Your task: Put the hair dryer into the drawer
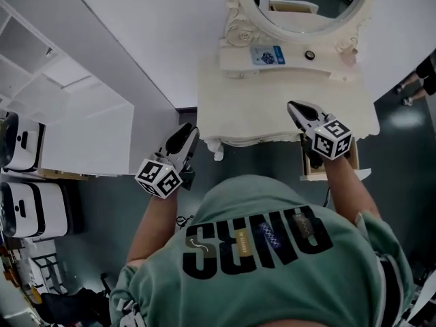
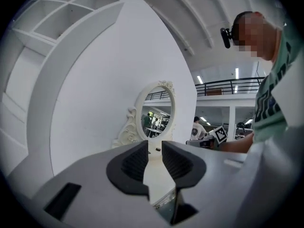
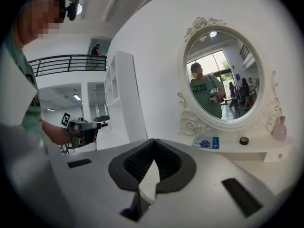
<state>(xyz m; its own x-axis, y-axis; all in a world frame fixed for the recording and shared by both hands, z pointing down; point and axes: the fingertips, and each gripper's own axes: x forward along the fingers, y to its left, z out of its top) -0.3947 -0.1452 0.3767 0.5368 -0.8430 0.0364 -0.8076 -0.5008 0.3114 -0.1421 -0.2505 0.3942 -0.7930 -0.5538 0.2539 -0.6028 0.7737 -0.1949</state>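
No hair dryer shows in any view. A cream dressing table with an oval mirror stands in front of me. Below its right front edge a wooden drawer stands pulled out, mostly hidden by my right arm. My left gripper hovers off the table's left front corner, its jaws a narrow gap apart with nothing between them. My right gripper is over the table's right front, above the drawer, its fingertips meeting and empty.
On the ledge under the mirror lie a blue-and-white packet and a small dark round thing; a pink bottle stands at its right end. A white shelf unit lines the left wall, with white machines beside it.
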